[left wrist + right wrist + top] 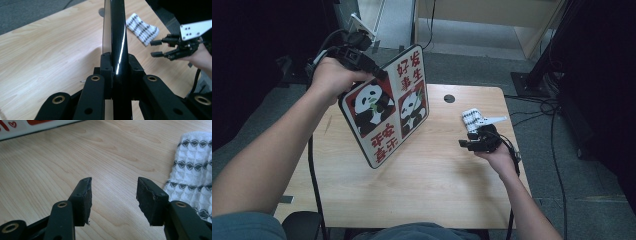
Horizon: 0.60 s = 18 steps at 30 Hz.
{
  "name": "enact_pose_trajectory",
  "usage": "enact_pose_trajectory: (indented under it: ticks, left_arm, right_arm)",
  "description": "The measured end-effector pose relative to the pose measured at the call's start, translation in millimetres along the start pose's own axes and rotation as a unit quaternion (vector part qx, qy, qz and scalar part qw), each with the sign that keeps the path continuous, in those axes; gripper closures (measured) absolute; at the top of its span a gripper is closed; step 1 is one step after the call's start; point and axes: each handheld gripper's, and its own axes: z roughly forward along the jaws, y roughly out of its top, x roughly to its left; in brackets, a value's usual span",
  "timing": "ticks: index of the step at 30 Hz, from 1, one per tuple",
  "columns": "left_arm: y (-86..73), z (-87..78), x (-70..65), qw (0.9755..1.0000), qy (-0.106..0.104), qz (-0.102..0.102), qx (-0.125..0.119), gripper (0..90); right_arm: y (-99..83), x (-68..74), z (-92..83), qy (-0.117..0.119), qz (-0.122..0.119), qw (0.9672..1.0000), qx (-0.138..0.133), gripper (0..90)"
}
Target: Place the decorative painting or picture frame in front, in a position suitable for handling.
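A flat board (387,107) printed with pandas and red characters is held up over the table's left half, tilted with its printed face toward me. My left gripper (379,75) is shut on its upper left edge. In the left gripper view the board (117,32) runs edge-on between the two jaws of that gripper (117,66). My right gripper (464,145) rests low at the table's right side, open with nothing between its jaws (113,195). A white cloth with dark patterned stripes (472,119) lies just beyond it, and appears beside its right jaw (195,177).
The wooden table (427,185) has a round hole (449,98) near its far edge. Cables (557,115) lie on the grey floor to the right, near a dark stand base (527,82). From the left gripper view the right gripper (156,48) and cloth (142,28) are visible.
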Motion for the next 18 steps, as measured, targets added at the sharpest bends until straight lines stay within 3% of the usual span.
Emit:
enact_pose_trajectory:
  ticks: [7, 18]
  left_arm:
    - [-1.9, 16.8, -12.9, 0.9999, -0.009, 0.013, 0.004, 79.5]
    - [-3.7, 32.5, -19.5, 0.9997, -0.024, 0.006, 0.003, 79.5]
  right_arm:
    - [-1.4, -2.8, -0.7, -0.005, 0.004, 1.0000, 0.005, 47.1]
    - [-1.8, -2.4, 0.5, -0.007, 0.006, 0.9999, 0.014, 47.0]
